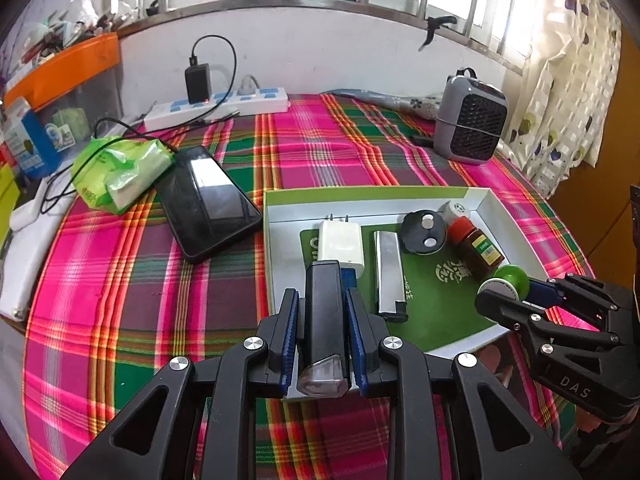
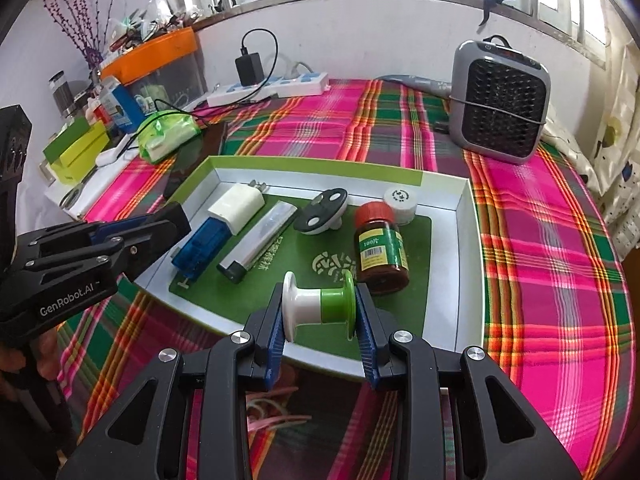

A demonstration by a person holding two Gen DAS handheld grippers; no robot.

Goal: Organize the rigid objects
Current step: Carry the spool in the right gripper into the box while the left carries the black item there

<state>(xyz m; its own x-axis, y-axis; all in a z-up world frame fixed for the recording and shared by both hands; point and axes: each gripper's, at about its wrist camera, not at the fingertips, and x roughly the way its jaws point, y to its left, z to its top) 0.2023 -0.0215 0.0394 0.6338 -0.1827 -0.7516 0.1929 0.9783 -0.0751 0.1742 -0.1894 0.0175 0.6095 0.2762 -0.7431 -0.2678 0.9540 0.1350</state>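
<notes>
Left gripper [image 1: 322, 320], seen from its own wrist camera, has its blue-padded fingers set on either side of a long black bar-shaped object [image 1: 323, 320] with a clear angled end nearest the camera. The pads look close against its sides, though whether they press it I cannot tell. The object points toward a shallow white tray [image 1: 276, 272] with a green liner, sitting on a pink and green plaid tablecloth [image 1: 160, 300]. Inside the tray lie a white plug adapter [image 1: 340, 246], a silver and black bar [image 1: 388, 276], a black round disc [image 1: 424, 232], a brown bottle with a red cap [image 1: 474, 250] and a small white round cap [image 1: 456, 210]. Left of the tray rests a dark phone [image 1: 208, 202], with a green tissue pack [image 1: 120, 172] beyond it. At the right edge the right gripper [image 1: 505, 298] reaches in, a green and white spool [image 1: 506, 282] at its tip.

From the right wrist camera, the right gripper [image 2: 320, 318] pinches the green and white spool [image 2: 318, 306] sideways between its pads, over the near edge of the tray [image 2: 466, 272]. The brown bottle [image 2: 382, 246] lies just beyond it. A blue object [image 2: 202, 246] lies beside the white adapter [image 2: 236, 206]. The left gripper [image 2: 132, 236] enters from the left over the tray's near-left corner. A grey fan heater [image 2: 500, 100] stands far right.
</notes>
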